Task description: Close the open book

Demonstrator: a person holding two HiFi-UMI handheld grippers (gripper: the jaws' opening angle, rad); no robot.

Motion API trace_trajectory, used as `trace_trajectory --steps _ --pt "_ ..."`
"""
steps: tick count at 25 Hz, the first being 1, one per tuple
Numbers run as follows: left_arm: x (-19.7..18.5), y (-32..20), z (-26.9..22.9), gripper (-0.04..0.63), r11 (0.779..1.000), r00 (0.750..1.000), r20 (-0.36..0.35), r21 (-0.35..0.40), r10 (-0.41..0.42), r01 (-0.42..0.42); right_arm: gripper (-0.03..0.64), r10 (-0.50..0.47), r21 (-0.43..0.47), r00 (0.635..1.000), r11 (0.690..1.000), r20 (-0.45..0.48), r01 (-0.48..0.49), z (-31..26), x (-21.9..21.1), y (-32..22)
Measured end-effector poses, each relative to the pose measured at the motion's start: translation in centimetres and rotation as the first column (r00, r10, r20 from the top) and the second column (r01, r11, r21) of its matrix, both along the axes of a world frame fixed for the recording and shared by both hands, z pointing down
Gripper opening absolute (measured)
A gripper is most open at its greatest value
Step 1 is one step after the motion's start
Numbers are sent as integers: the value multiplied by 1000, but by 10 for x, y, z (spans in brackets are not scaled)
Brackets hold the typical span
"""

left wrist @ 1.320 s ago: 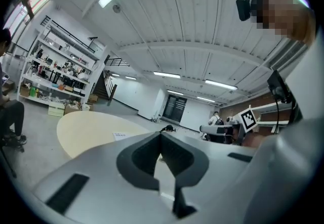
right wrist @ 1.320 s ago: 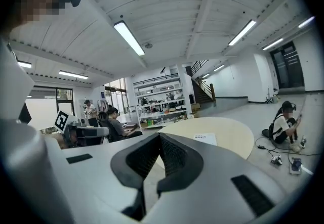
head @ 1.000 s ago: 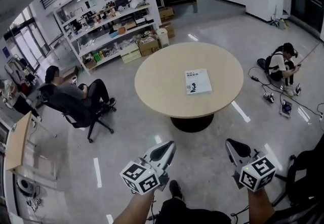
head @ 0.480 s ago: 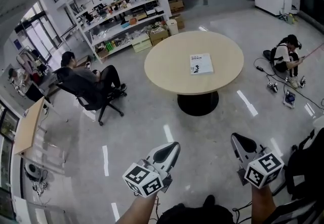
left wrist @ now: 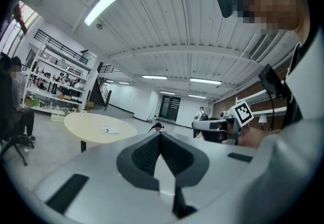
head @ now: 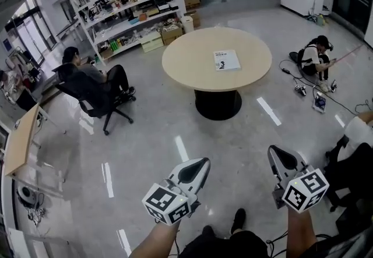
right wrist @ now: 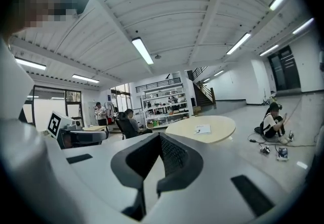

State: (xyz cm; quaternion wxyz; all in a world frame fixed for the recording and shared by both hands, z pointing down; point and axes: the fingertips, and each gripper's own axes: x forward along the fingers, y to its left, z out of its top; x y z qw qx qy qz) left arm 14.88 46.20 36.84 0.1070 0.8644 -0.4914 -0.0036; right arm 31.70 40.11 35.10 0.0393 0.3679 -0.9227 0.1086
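Left gripper [head: 197, 166] and right gripper [head: 280, 155] sit pinched together, empty; the book [head: 226, 60] lies far off at twelve o'clock on the table [head: 186, 59]; closed jaws might merely shove it.

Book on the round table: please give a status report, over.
Left gripper shut, empty; right gripper shut, empty. Book flat on round table, looks closed, well out of reach. Only floor between, nothing blocking.

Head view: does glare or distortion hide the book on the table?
Head view: fisheye bends the edges, lights streak the floor, yet the book on the round table reads clear. Left and right gripper views: dark rounded corners, book tiny.
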Motion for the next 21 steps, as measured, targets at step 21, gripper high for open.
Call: trace_trajectory --steps 21 --pt "42 72 -29 -11 999 1000 7 50 2 -2 -2 -4 107 1000 994 10 3 -36 44 79"
